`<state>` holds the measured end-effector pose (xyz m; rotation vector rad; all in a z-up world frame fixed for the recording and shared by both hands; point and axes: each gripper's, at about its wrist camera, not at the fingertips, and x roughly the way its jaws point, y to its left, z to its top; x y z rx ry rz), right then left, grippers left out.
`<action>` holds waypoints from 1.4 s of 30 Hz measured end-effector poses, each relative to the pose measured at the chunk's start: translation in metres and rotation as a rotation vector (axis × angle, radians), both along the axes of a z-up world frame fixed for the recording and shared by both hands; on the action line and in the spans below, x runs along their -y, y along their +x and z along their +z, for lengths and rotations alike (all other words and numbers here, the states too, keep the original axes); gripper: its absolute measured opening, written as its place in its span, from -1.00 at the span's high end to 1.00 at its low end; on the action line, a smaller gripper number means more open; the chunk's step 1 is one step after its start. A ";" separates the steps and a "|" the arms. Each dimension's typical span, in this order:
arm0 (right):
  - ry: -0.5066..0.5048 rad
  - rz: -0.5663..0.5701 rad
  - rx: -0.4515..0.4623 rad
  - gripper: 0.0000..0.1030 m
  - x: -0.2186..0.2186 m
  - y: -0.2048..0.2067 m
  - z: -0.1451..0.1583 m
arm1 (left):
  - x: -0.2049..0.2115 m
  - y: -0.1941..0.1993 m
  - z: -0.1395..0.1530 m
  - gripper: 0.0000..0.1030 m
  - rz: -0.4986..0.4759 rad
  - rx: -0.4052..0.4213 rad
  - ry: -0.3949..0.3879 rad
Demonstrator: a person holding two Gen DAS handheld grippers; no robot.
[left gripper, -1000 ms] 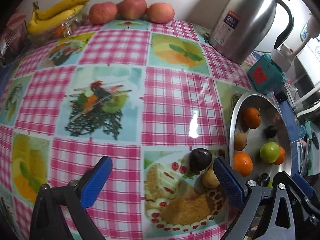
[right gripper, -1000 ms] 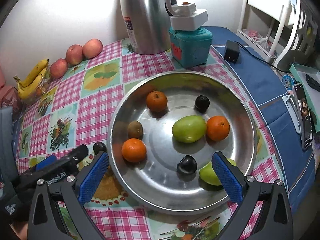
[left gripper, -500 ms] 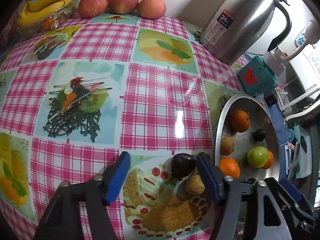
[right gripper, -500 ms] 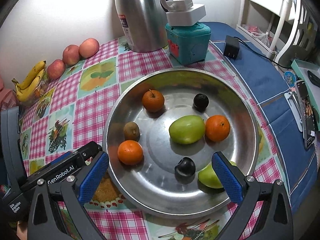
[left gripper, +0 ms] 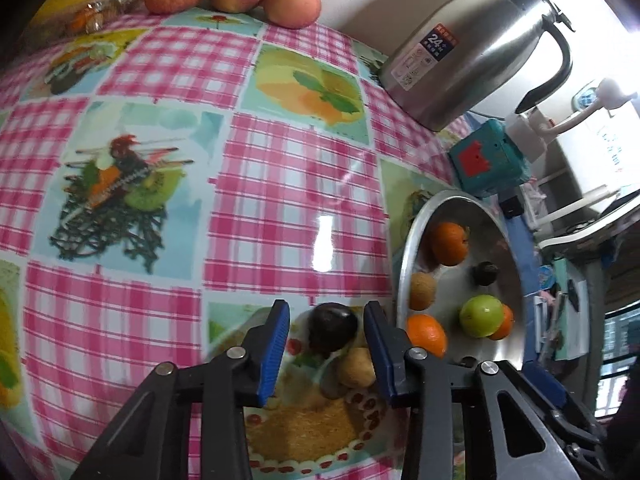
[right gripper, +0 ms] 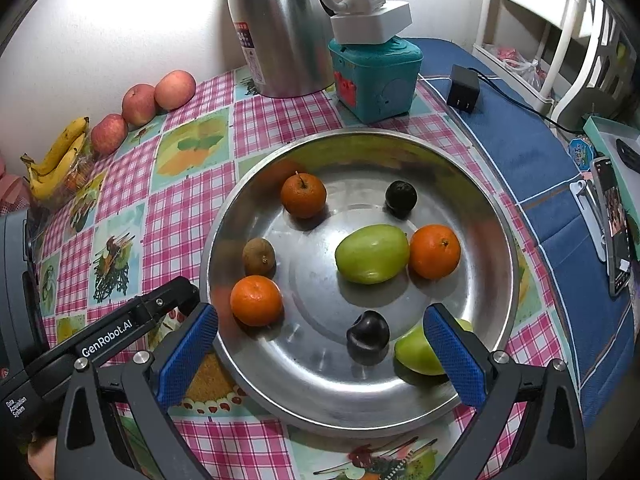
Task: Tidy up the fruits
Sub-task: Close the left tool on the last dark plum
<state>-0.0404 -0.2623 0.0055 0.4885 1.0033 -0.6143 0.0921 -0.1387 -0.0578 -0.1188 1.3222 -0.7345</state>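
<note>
The left tongs (left gripper: 325, 322) had just been closing around a dark plum (left gripper: 334, 330) on the tabletop (left gripper: 280, 200), their blue pads either side of it with a sliver of gap showing, so not yet pressing. Only the left wrist view showed this plum and the small brown fruit (left gripper: 355, 367) just behind it; from the right wrist camera the left tool's black body hid both. The right tongs (right gripper: 320, 354) hung wide open and empty over the near rim of the steel dish (right gripper: 496, 216). That view alone laid the dish out fully: a second dark plum (right gripper: 368, 334), two green fruits (one partly behind a pad), three oranges, a kiwi (right gripper: 259, 257) and a small dark fruit. The plum looked glossy, near black. Farther off on the pink checked cloth stood a steel kettle (right gripper: 280, 24), a teal box (right gripper: 376, 76), three apples (right gripper: 138, 104) and bananas (right gripper: 56, 160) by the white wall.
</note>
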 end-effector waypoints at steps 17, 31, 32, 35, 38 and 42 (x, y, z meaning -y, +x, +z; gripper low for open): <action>0.007 -0.003 -0.002 -0.99 0.002 -0.002 -0.003 | 0.002 0.000 0.000 0.49 -0.004 -0.016 -0.002; 0.029 0.023 0.025 -0.99 -0.005 -0.003 -0.001 | -0.032 0.007 0.023 0.50 0.087 -0.023 -0.010; 0.028 0.025 0.028 -0.99 -0.007 -0.002 -0.001 | -0.035 0.008 0.026 0.50 0.092 -0.019 -0.011; 0.030 0.021 0.041 -0.99 -0.012 -0.002 0.001 | -0.046 0.011 0.035 0.50 0.113 -0.001 -0.010; 0.010 0.030 0.060 -0.98 -0.019 -0.001 0.005 | -0.056 0.015 0.043 0.50 0.130 0.023 -0.006; -0.017 0.046 0.083 -0.98 -0.031 0.003 0.012 | -0.072 0.022 0.049 0.50 0.156 0.036 -0.004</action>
